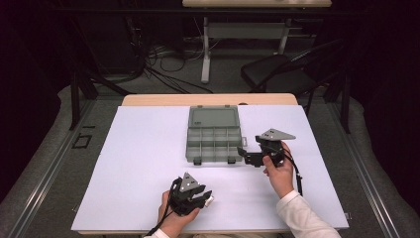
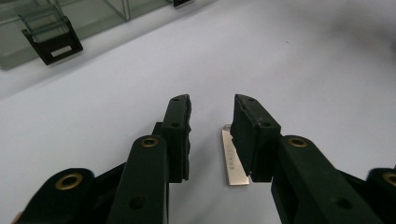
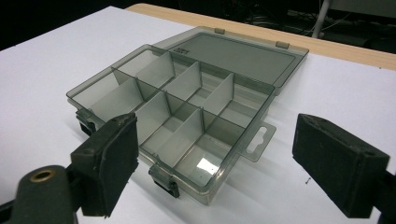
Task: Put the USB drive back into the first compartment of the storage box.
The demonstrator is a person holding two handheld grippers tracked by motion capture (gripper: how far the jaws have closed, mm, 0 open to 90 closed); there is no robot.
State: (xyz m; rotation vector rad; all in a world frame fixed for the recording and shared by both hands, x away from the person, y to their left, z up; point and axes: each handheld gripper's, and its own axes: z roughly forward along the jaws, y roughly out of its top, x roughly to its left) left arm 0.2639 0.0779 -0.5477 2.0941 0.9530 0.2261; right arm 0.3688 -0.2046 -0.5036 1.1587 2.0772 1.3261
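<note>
While jaws gape, metal strip [image 2: 235, 161] betw. them

Wooden table [image 1: 148, 99] across the middle of the high view, covered almost wholly by a white sheet [image 1: 143, 168], bare wood only along the upper edge. Directly on the sheet: clear grey compartment box [image 1: 214, 135], above centre, lid flat open toward the top of the frame; small flat metal strip [image 2: 234, 158], lower centre of the left gripper view.
</note>
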